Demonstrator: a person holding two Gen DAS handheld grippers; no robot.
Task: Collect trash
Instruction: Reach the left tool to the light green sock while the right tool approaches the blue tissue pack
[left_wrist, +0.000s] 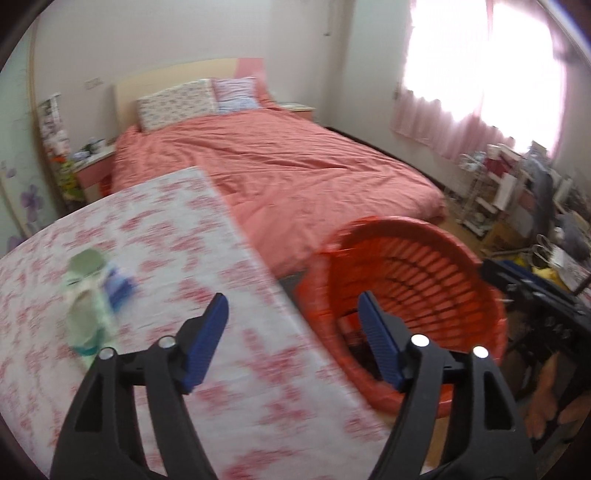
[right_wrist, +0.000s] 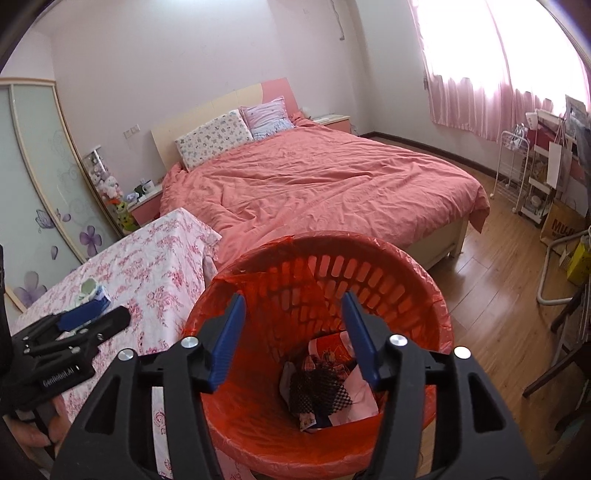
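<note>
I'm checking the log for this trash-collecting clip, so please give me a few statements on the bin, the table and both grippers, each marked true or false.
1. The round orange slatted plastic bin with its red liner already holds scraps. True.
2. The right gripper is clamped on a wrapper. False: its jaws stand open above the bin, holding nothing.
3. A crumpled pale green and blue carton lies on the table with the pink floral cloth. True.
4. The left gripper has shut on that carton. False: it is open and empty, the carton off to its left.
5. The bin stands on the bed with the salmon cover. False: it stands beside the table, in front of the bed.
</note>
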